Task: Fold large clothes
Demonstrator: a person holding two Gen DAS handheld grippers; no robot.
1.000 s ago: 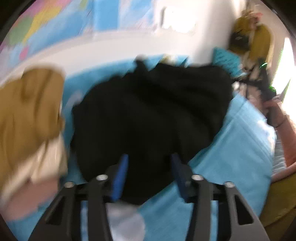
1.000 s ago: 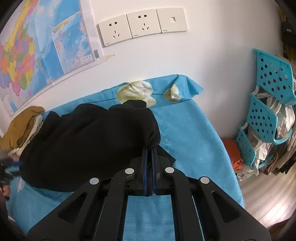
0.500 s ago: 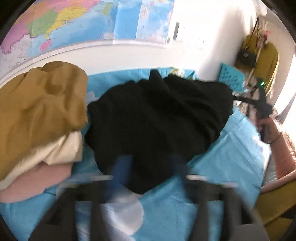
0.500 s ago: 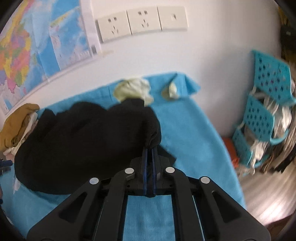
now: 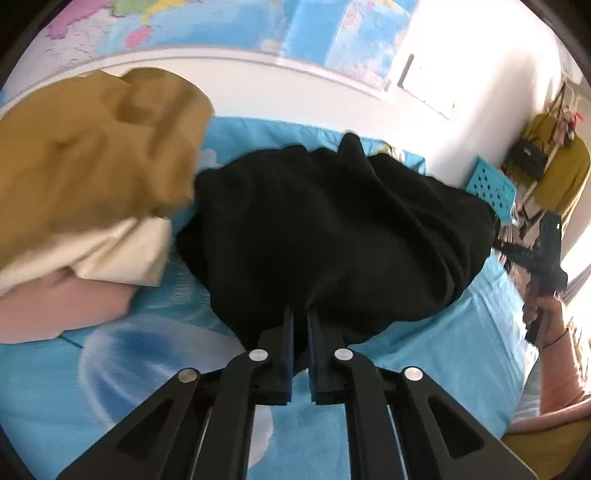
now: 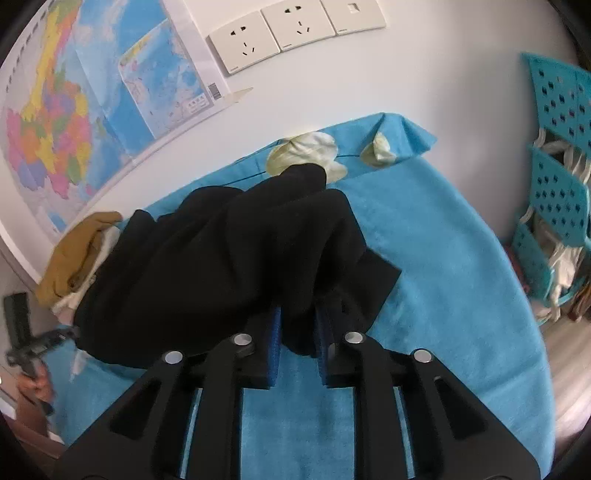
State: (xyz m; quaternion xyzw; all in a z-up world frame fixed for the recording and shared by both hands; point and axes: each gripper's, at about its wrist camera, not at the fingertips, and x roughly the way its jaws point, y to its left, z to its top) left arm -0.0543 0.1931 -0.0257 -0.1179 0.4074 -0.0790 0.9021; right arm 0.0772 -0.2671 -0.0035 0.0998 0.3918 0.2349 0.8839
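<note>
A large black garment (image 5: 332, 236) lies bunched on the blue-covered table (image 5: 443, 350); it also shows in the right wrist view (image 6: 221, 266). My left gripper (image 5: 299, 317) is shut on the garment's near edge, its blue pads pinching the cloth. My right gripper (image 6: 298, 317) stands at the garment's right edge with its blue pads parted and a fold of black cloth between them. The right gripper also shows far right in the left wrist view (image 5: 546, 254), held by a hand.
A stack of mustard, cream and pink folded clothes (image 5: 85, 177) lies left of the garment. A wall with a map (image 6: 74, 110) and sockets (image 6: 291, 33) borders the table's far edge. Teal plastic baskets (image 6: 557, 177) stand to the right.
My left gripper was open a second ago and has closed on the garment's near edge. My right gripper's pads, tightly shut on the cloth before, have parted.
</note>
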